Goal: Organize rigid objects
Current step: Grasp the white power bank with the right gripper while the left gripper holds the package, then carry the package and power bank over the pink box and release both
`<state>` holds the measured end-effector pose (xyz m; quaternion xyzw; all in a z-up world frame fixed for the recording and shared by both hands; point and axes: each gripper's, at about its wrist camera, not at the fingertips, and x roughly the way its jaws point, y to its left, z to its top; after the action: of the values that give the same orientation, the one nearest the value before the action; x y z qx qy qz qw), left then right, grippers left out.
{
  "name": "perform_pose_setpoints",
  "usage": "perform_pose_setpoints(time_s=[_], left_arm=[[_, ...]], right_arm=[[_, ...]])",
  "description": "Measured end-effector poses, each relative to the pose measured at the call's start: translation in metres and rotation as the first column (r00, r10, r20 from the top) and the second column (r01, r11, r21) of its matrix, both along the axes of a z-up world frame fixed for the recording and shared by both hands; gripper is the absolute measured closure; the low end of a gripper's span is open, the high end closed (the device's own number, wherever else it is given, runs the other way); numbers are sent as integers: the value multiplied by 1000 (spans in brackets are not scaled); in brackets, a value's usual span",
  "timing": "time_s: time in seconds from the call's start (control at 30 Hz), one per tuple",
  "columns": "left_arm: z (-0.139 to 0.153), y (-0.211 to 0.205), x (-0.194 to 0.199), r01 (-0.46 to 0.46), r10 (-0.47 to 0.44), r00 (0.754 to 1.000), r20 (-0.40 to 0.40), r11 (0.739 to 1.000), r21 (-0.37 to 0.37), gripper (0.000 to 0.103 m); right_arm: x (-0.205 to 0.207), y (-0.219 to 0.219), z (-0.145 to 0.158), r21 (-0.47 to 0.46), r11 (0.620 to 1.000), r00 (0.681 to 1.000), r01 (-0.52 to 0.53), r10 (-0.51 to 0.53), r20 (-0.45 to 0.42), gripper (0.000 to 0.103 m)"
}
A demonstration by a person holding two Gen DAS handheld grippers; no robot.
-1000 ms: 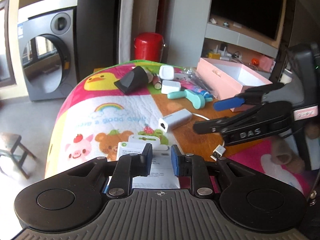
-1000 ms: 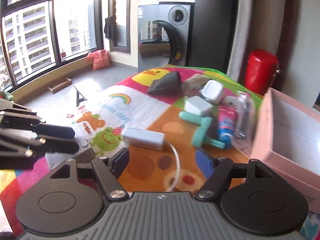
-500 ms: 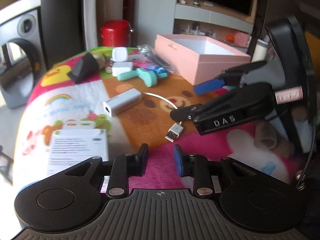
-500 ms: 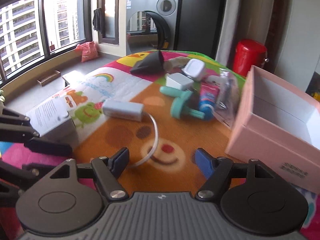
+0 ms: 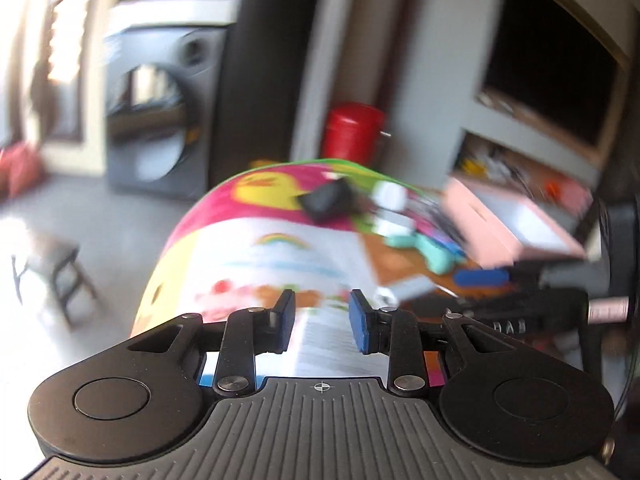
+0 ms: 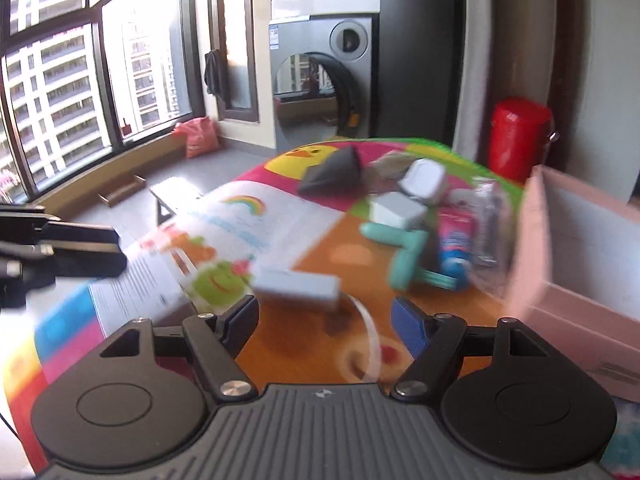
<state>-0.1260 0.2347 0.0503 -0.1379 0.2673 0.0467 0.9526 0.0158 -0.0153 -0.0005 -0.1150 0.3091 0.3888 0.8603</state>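
Note:
Both views are blurred by motion. A pink open box stands at the table's right, also in the left wrist view. A white adapter with a cable, a teal tool, a toothpaste tube, white chargers and a black wedge lie on the colourful cloth. A white printed carton lies just beyond my left gripper, which is open a little and empty. My right gripper is wide open and empty above the cable.
A red bin and a washing machine stand behind the table. A small stool is on the floor at left. My right gripper shows at the right of the left wrist view.
My left gripper has swung back left over the white carton and its jaws have opened slightly. My right gripper has shifted a little; the view is now blurred.

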Motion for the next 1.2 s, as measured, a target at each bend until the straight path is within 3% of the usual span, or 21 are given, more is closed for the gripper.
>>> perform_pose_setpoints(time_s=[0.1,0.17,0.27,0.33,0.5,0.6,0.73,0.87,1.0,1.07,1.13,1.2], left_arm=[[-10,13,-2,-5,3,1000,-25,996,-89,71],[-16,12,-1,18,-23,999,-46,995,-103,71],[-26,3,6,52,-60,995,-77,994,-99,68],[-30,-4,12,82,-90,993,-76,991,-102,55],[-37,-32,33,177,-187,979,-86,978,-111,37],[-35,-57,39,236,-241,966,-99,970,-57,30],[-32,-86,43,330,-326,940,-103,944,24,29],[-28,-108,40,402,-390,914,-114,909,109,29],[-28,-116,39,425,-411,904,-116,892,151,27],[-37,-123,45,457,-424,884,-197,872,175,27],[-42,-133,39,461,-425,886,-187,851,252,26],[-41,-133,40,466,-432,883,-184,856,223,27]], right_arm=[[7,22,-6,-23,1000,1000,-17,16,-11,29],[11,31,-10,-35,999,1000,-14,14,-4,29],[13,32,-12,-51,999,1000,-19,19,1,39],[8,24,-12,-66,997,999,-31,32,15,39],[-9,-15,-12,-101,995,998,-20,26,55,39],[-15,-46,-11,-117,992,996,38,-28,80,39],[-17,-87,-14,-143,979,982,144,-124,140,39],[-13,-116,-15,-112,971,974,212,-201,101,39],[-10,-124,-21,-81,968,970,236,-230,72,38],[-10,-124,-21,-78,968,970,237,-231,70,38],[-11,-123,-21,-75,969,970,237,-232,68,38],[-11,-123,-22,-76,968,970,238,-233,68,38]])
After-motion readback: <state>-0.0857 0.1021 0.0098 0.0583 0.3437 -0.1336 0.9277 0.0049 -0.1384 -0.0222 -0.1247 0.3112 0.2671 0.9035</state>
